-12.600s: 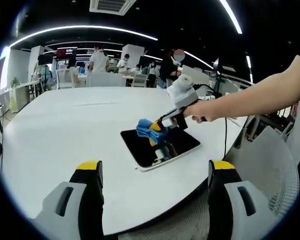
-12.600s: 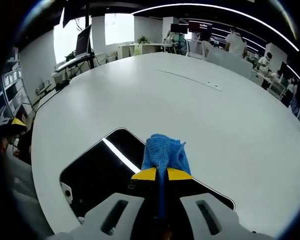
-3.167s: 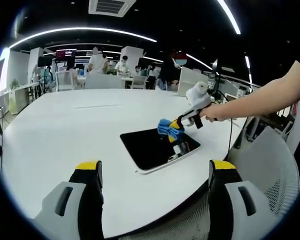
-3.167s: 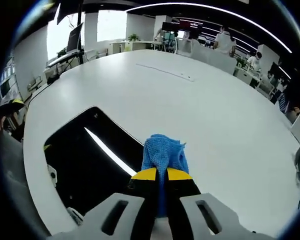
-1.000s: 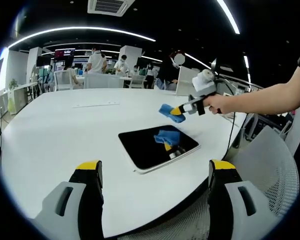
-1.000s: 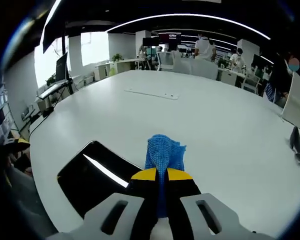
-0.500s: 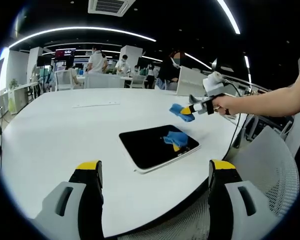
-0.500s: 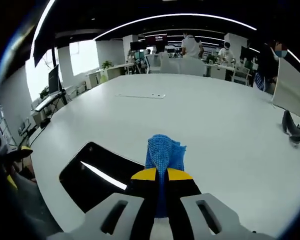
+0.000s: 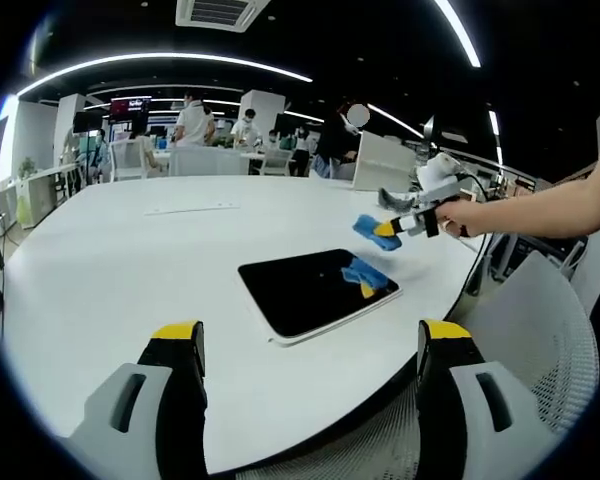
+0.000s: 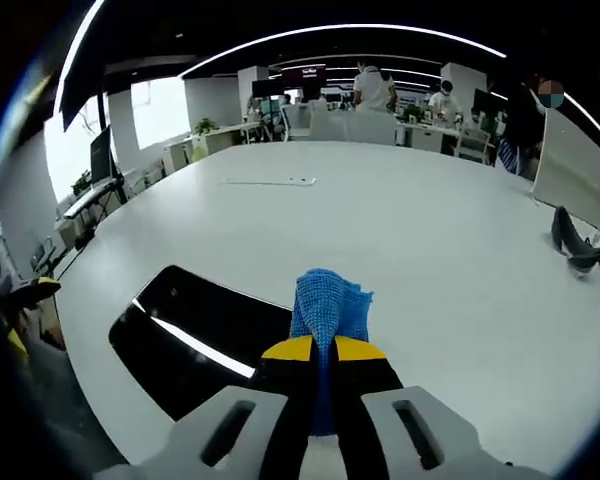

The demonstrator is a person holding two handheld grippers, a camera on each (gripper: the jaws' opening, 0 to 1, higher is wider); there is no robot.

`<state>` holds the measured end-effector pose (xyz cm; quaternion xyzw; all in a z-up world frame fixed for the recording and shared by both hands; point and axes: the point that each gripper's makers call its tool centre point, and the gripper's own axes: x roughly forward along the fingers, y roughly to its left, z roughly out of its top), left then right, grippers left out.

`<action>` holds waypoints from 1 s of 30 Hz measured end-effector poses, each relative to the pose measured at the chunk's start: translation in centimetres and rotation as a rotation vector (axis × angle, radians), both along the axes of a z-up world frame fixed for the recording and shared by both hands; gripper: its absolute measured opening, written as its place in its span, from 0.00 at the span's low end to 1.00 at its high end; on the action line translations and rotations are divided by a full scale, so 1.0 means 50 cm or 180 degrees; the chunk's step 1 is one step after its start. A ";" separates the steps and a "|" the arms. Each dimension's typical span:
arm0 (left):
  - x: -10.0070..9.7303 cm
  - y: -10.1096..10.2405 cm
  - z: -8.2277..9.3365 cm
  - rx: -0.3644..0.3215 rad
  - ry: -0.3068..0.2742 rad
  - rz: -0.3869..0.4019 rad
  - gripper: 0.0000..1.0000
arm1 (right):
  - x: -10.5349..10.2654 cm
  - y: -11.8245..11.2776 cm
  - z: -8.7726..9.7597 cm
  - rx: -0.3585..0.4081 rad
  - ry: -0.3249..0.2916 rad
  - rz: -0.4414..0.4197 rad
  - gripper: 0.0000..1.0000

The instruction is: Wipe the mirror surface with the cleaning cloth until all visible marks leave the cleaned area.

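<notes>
Where pinched in right gripper (image 10: 318,350), cloth (image 10: 330,304) hidden.

Left gripper view looks across the bench (image 9: 100,270) from its edge — right gripper view hovers nearer; both share the mirror (image 9: 305,290).

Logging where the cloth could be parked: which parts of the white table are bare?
The round white table is bare left of and beyond the dark rectangular mirror. The right tongs, shut on the blue woven cloth, hover near the mirror's right end; a dark object sits at the right rim.
</notes>
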<state>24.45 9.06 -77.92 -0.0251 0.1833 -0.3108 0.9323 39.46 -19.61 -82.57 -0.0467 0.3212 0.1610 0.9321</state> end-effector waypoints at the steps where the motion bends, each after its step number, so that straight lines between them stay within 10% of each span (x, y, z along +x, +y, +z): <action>1: 0.000 0.000 0.000 0.0000 0.0002 -0.0001 0.86 | -0.001 -0.003 -0.003 -0.0003 0.0006 -0.0005 0.00; 30: -0.002 0.000 -0.004 0.0020 0.0028 -0.0009 0.86 | -0.049 -0.033 -0.066 0.0019 0.0274 -0.0128 0.05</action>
